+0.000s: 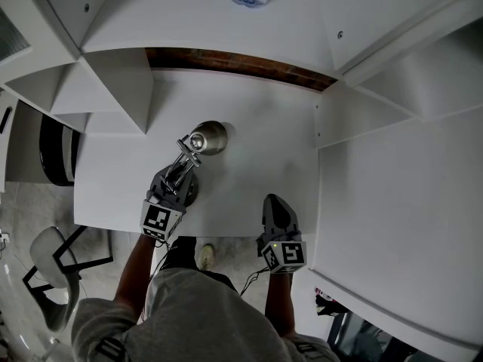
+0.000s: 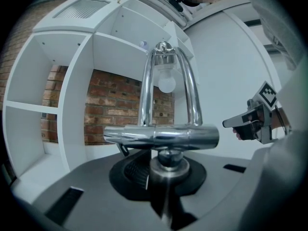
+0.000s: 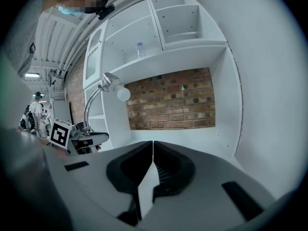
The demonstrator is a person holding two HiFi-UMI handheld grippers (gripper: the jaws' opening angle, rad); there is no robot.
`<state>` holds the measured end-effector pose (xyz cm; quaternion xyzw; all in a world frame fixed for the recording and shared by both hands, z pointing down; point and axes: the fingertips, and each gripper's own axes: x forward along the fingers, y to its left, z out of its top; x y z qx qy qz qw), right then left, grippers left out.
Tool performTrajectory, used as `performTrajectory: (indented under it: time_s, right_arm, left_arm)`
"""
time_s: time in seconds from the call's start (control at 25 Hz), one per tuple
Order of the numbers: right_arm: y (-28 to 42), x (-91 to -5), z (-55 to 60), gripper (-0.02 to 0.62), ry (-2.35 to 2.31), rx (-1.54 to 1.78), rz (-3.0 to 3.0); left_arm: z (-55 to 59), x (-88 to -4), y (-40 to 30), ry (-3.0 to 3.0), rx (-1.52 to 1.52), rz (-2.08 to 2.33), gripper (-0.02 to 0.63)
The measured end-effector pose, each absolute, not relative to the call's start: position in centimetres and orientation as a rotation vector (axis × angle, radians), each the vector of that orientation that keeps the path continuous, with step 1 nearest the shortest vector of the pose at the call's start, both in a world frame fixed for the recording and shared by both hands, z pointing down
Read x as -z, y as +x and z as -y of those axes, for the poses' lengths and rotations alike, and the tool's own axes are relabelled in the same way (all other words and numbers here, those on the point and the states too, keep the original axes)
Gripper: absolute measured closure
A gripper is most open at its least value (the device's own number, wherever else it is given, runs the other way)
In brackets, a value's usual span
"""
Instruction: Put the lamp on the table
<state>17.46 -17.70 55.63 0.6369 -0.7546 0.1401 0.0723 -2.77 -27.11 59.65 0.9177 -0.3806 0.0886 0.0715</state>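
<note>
Left gripper (image 2: 166, 189) jaws slightly apart, lamp (image 2: 163, 134) stem between them, no clear pinch. Right gripper (image 3: 153, 150) jaws together, empty, over the table (image 1: 264, 145) front edge. Lamp base appears to sit on the table. Placement looks done; left: clear the stem, back off.

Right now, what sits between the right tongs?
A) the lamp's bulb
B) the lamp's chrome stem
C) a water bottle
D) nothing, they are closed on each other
D: the right gripper view shows the right tongs meeting in a thin closed seam with nothing between them, while the lamp stands apart, off to their left.
</note>
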Motion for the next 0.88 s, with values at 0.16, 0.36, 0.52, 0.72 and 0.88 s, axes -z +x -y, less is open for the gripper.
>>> performTrajectory:
  time_s: [0.16,0.36,0.52,0.72,0.88]
  right_arm:
    - [17.6,-55.6,17.4,0.571,1.916,-0.425,2.260]
    - [17.2,-55.4,17.2,0.571,1.908,-0.423,2.277]
    - [16.8,-55.3,17.0,0.571,1.898,-0.419,2.293]
    - [16.4,-55.4,16.6,0.571,1.888,-0.423,2.307]
    - [16.4,-55.3,16.0,0.571,1.875,-0.409,2.320]
  left_arm:
    - [26.8,-59.3,-2.7,2.772,-0.254,1.131,0.518]
    - [25.9,-60.2,-2.9,2.759,-0.310,1.105,0.473]
    - [25.5,-60.2,-3.5,2.754,-0.327,1.132,0.472]
    - [25.1,-60.2,-4.2,2.746,-0.336,1.167,0.472]
    - [24.5,-60.1,-4.7,2.739,-0.350,1.189,0.472]
